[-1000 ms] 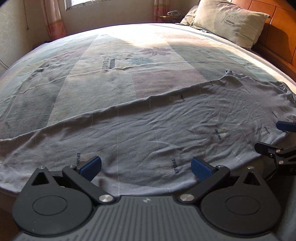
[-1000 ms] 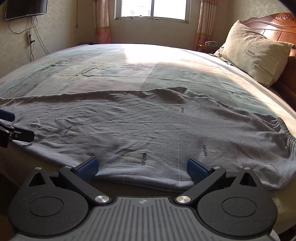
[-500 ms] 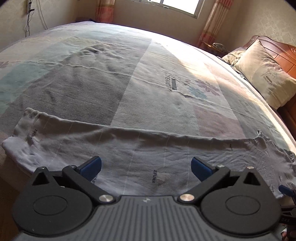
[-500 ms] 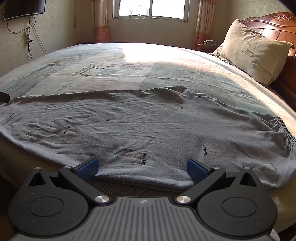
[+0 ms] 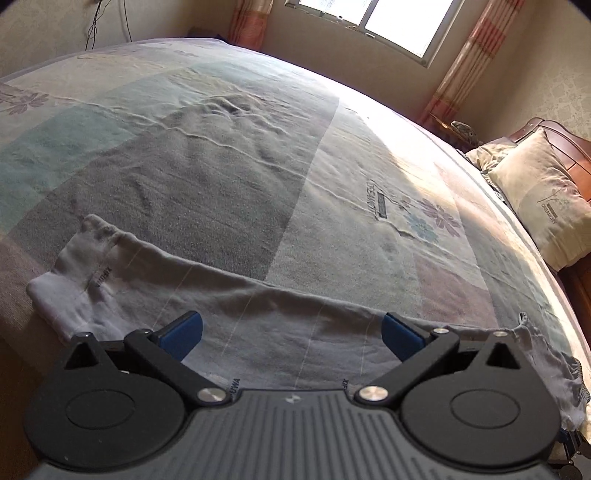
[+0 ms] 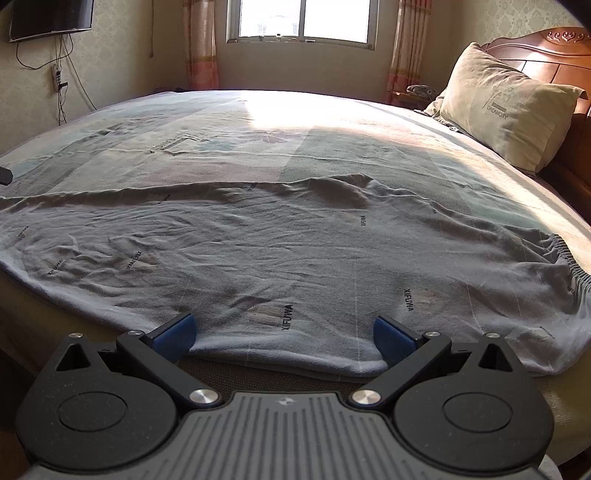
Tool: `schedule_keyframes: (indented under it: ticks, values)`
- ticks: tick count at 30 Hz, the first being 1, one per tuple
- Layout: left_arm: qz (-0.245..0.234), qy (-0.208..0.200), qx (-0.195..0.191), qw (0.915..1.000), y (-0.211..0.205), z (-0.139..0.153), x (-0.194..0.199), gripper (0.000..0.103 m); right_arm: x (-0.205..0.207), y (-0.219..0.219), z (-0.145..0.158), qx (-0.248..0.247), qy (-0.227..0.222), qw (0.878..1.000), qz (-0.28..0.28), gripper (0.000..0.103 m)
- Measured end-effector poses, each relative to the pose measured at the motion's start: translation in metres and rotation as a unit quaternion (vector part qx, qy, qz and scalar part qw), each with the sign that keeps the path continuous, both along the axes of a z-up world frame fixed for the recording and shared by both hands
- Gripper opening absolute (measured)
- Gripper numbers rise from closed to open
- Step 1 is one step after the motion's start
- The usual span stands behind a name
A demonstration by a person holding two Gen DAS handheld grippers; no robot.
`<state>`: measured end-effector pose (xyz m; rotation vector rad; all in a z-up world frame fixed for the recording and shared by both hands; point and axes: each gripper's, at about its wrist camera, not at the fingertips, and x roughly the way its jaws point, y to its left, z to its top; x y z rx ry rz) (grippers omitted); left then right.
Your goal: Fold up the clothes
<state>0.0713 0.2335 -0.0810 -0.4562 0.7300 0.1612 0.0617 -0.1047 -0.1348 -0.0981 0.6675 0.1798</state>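
A pair of pale blue-grey trousers (image 6: 295,251) printed with small "XIFUWA" marks lies flat along the near edge of the bed, elastic waistband (image 6: 565,254) at the right. In the left wrist view the trouser leg (image 5: 258,317) stretches across, its cuff (image 5: 74,266) at the left. My left gripper (image 5: 291,332) hovers open just above the leg, blue pads wide apart, nothing between them. My right gripper (image 6: 284,334) stands open at the trousers' near hem, which hangs over the bed edge between its pads without being gripped.
The bed (image 6: 258,122) carries a patchwork-print sheet (image 5: 258,166) with free room beyond the trousers. A pillow (image 6: 506,107) leans on the wooden headboard (image 6: 543,55) at the right. A window (image 6: 303,18) and curtains stand behind; a wall television (image 6: 48,14) hangs at left.
My left gripper has swung leftward along the trouser leg, from the waist area towards the cuff end, and out of the right wrist view. The right gripper has barely moved.
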Motion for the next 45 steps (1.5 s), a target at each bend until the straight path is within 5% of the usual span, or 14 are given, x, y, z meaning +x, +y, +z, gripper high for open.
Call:
schedule_keyframes:
  ticks: [6, 12, 17, 23, 26, 33, 41, 45]
  values:
    - [0.054, 0.039, 0.036, 0.9971, 0.009, -0.029, 0.023, 0.102, 0.0, 0.001, 0.0, -0.002, 0.0, 1.0, 0.002, 0.103]
    - [0.006, 0.016, 0.074, 0.9971, -0.036, -0.016, 0.005, 0.102, 0.009, -0.025, 0.022, 0.039, 0.029, 0.999, 0.022, 0.103]
    - [-0.078, 0.012, 0.072, 0.9943, -0.083, -0.014, 0.0, 0.102, 0.023, -0.088, 0.04, 0.058, 0.005, 0.994, -0.088, 0.103]
    - [-0.107, 0.032, 0.077, 0.9908, -0.115, -0.031, 0.003, 0.102, 0.03, -0.159, 0.022, 0.116, 0.07, 0.972, -0.193, 0.103]
    - [-0.116, 0.039, 0.096, 0.9878, -0.123, -0.03, 0.001, 0.102, 0.021, -0.161, 0.03, 0.116, 0.069, 0.97, -0.202, 0.103]
    - [-0.131, 0.04, 0.085, 0.9869, -0.128, -0.031, -0.004, 0.102, 0.032, -0.116, 0.033, 0.103, 0.058, 0.985, -0.125, 0.103]
    - [-0.133, 0.02, 0.088, 0.9871, -0.126, -0.035, -0.01, 0.102, 0.026, -0.096, 0.019, 0.055, 0.084, 0.986, -0.135, 0.103]
    - [-0.125, 0.016, 0.084, 0.9884, -0.125, -0.036, -0.01, 0.102, 0.035, -0.1, 0.036, 0.051, 0.05, 0.988, -0.135, 0.103]
